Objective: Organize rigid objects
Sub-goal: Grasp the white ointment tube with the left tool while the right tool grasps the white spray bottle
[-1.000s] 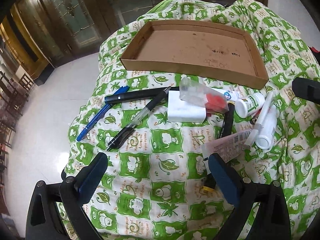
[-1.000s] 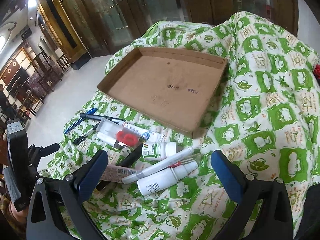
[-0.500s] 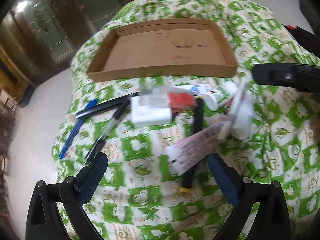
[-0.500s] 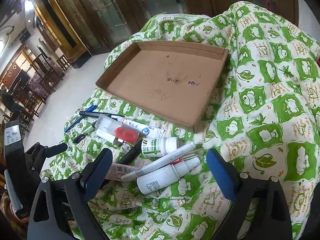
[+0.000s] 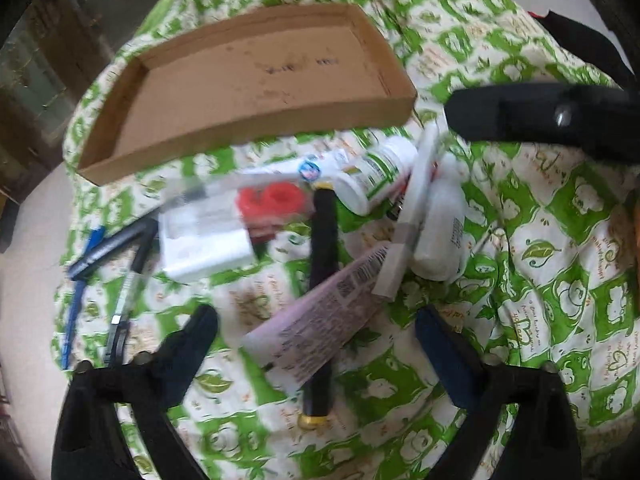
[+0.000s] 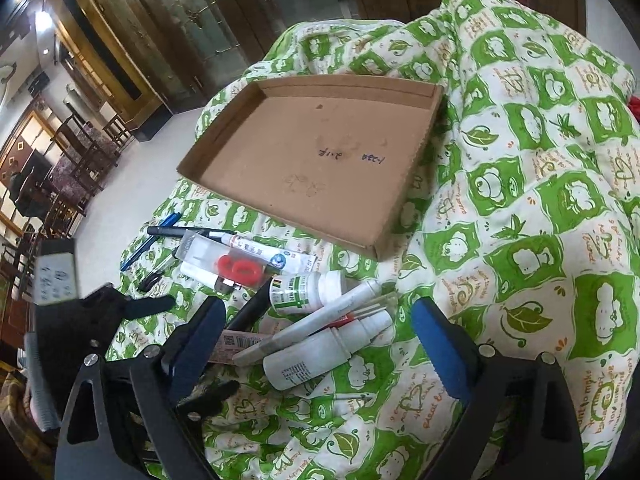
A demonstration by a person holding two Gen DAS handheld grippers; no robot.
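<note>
An empty cardboard tray (image 5: pixel 240 148) lies on the green patterned cloth behind a heap of small things. My left gripper (image 5: pixel 316 320) points down over a pink tube (image 5: pixel 320 328) that lies across a black marker (image 5: pixel 324 240). Its jaws are closing, the tube is between them, and the pads are clear of it. My right gripper (image 6: pixel 320 312) is open above a white spray bottle (image 6: pixel 320 356) and a white marker (image 6: pixel 316 328), touching neither. A green-labelled pill bottle (image 6: pixel 304 288) lies just beyond them.
A white box under a clear pack with red rings (image 5: pixel 276 200), an ointment tube (image 5: pixel 304 166), a blue pen (image 5: pixel 76 308) and black pens (image 5: pixel 112 248) lie left of the heap. The cloth drops off to the floor on the left. The right gripper's finger (image 5: pixel 540 116) crosses the left wrist view.
The left gripper has moved right and lower, rolling, from bare cloth to over the pink tube, and its jaws have narrowed. The right gripper has barely moved.
</note>
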